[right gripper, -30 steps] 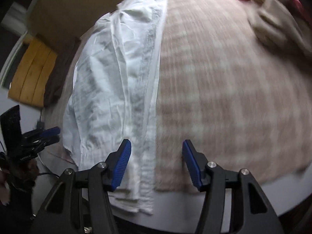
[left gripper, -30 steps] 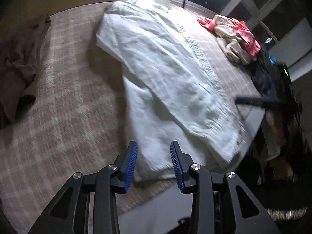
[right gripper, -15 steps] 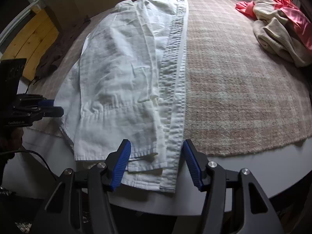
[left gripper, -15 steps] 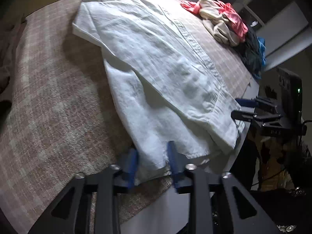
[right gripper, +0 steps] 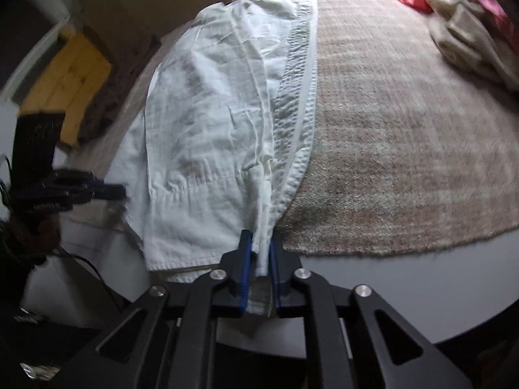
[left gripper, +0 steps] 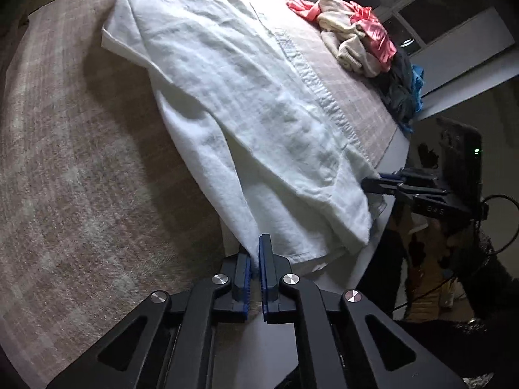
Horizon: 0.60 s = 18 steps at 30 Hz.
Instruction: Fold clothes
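Observation:
A white shirt (left gripper: 243,103) lies lengthwise on a beige checked blanket (left gripper: 81,178), its hem hanging at the near table edge. My left gripper (left gripper: 254,246) is shut on the hem's left corner, and the cloth is pulled taut up from the pads. In the right wrist view the shirt (right gripper: 211,129) shows its button placket on the right. My right gripper (right gripper: 258,240) is closing, with the hem by the placket pinched between its blue pads. Each gripper shows in the other's view: the right gripper (left gripper: 379,183) at the shirt's right corner, the left gripper (right gripper: 110,191) at its left.
A pile of pink and cream clothes (left gripper: 353,42) lies at the blanket's far right, with dark and blue garments (left gripper: 402,94) beside it. The pale table edge (right gripper: 389,285) runs just beyond the blanket. A yellow wooden board (right gripper: 71,81) and a brown garment (right gripper: 103,110) lie at the left.
Both grippers have gone from open to shut on the shirt's hem. The left one slid forward onto the left corner; the right one moved over the placket corner and lifted it slightly.

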Tool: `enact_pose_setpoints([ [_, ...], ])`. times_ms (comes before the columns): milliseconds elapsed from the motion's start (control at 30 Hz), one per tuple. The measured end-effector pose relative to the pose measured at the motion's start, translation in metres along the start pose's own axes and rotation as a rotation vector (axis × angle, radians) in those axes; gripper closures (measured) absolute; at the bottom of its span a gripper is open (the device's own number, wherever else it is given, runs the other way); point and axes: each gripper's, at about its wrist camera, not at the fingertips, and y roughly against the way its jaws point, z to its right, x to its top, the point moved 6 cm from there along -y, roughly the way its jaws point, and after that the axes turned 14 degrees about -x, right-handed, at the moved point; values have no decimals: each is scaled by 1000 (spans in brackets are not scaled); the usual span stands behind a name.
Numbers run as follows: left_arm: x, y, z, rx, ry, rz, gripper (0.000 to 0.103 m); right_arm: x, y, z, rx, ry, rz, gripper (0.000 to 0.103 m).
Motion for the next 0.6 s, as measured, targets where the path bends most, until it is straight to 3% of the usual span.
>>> enact_pose_setpoints([
  [200,6,16,14,-42,-41,21,100,19,26,17,20,13,44,95],
  [333,8,17,12,-81,-14,29,100,9,22,16,64,-32,26,96],
  [600,20,34,24,-100,-4,75,100,22,18,12,261,-252,7,96],
])
